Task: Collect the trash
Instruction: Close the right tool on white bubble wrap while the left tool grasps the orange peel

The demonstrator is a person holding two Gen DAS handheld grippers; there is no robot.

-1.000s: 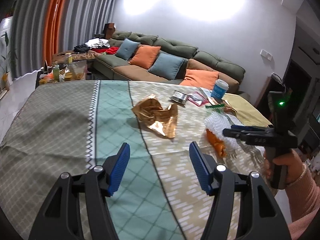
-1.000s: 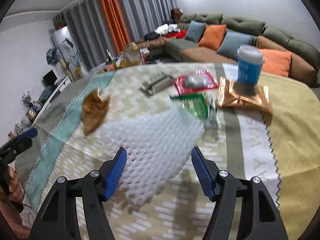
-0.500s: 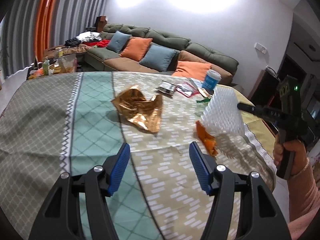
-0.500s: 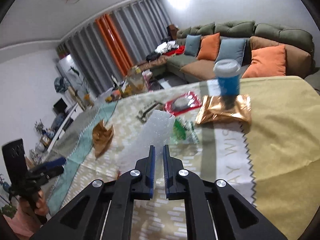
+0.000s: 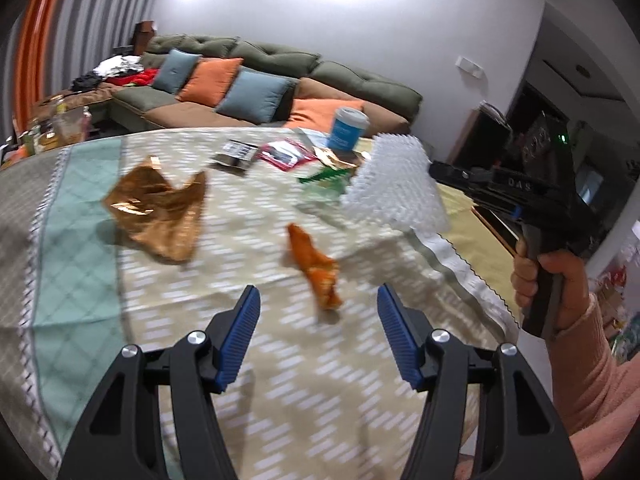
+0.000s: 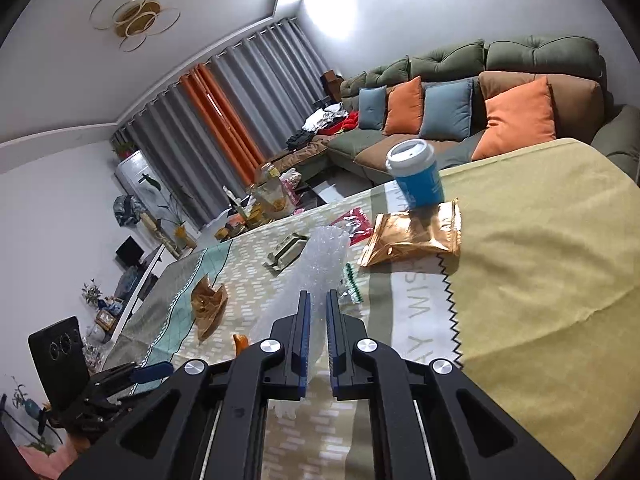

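My right gripper (image 6: 316, 300) is shut on a sheet of clear bubble wrap (image 6: 320, 256), which hangs lifted above the table. In the left wrist view the same bubble wrap (image 5: 396, 184) sticks out from the right gripper (image 5: 434, 170), held by a hand in a pink sleeve. My left gripper (image 5: 318, 306) stands open above the cloth, nothing between its fingers. Just beyond it lies a small orange wrapper (image 5: 316, 266). A crumpled copper foil bag (image 5: 160, 208) lies further left. A flat copper packet (image 6: 412, 234) rests under a blue cup (image 6: 416, 176).
A patterned cloth covers the table (image 5: 280, 360). A red packet (image 5: 282, 154), a dark packet (image 5: 236, 152) and a green wrapper (image 5: 326, 178) lie at the far side. A sofa with cushions (image 5: 256, 84) stands behind. The table's edge (image 5: 468, 268) runs at right.
The right gripper closed on the bubble wrap and lifted it off the table. My left gripper moved right, so the orange wrapper now lies just ahead of it.
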